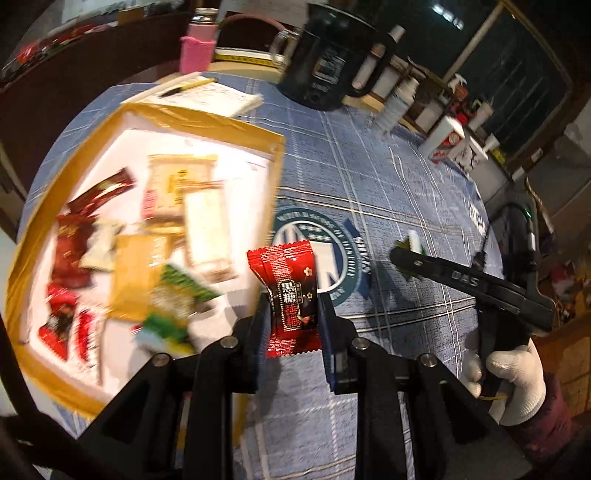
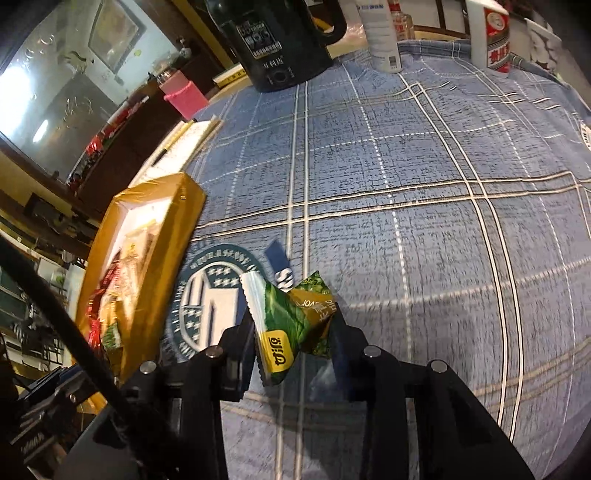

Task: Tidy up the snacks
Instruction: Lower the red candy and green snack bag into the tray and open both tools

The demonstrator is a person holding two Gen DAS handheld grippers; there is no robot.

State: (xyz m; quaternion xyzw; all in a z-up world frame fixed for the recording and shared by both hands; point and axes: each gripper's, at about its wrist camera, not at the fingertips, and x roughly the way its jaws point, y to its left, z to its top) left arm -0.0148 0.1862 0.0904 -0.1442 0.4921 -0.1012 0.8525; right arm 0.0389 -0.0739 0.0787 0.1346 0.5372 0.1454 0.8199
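From the left wrist camera, the left gripper [image 1: 293, 317] has its two black fingers [image 1: 258, 332] closed tight on a red candy packet [image 1: 290, 295]. The packet stands upright between them, printed with white characters, and is lifted clear of the bench [image 1: 388, 192], which wears a blue plaid cloth with a round green-and-white emblem [image 1: 332, 258]. To the left lies a shallow white tray with a gold rim [image 1: 207, 114]. Inside it is a blurred jumble of snacks [image 1: 147, 251]: red, gold, cream and green wrappers. The red packet is just beside the tray's right edge, not over it. On the right of the picture, a hand in a white glove [image 1: 513, 376] holds the right gripper [image 1: 408, 256], which reaches across the cloth with a green and white wrapper at its tip. At the far edge of the bench stand a black electric kettle [image 1: 325, 62], a pink-sleeved bottle [image 1: 195, 51], a notepad with a pen [image 1: 207, 92] and some white bottles.

From the right wrist camera, the right gripper [image 2: 293, 332] has its fingers [image 2: 236, 350] pinched partway in on a green snack packet [image 2: 291, 325]. The packet is crumpled, with a white serrated end and a yellow label, and is held above the cloth near the emblem [image 2: 210, 295]. The gold-rimmed tray [image 2: 177, 206] is to the left, seen edge-on, with red and green wrappers showing inside. The kettle [image 2: 280, 40] and a white bottle with a red label [image 2: 491, 33] stand at the far side.
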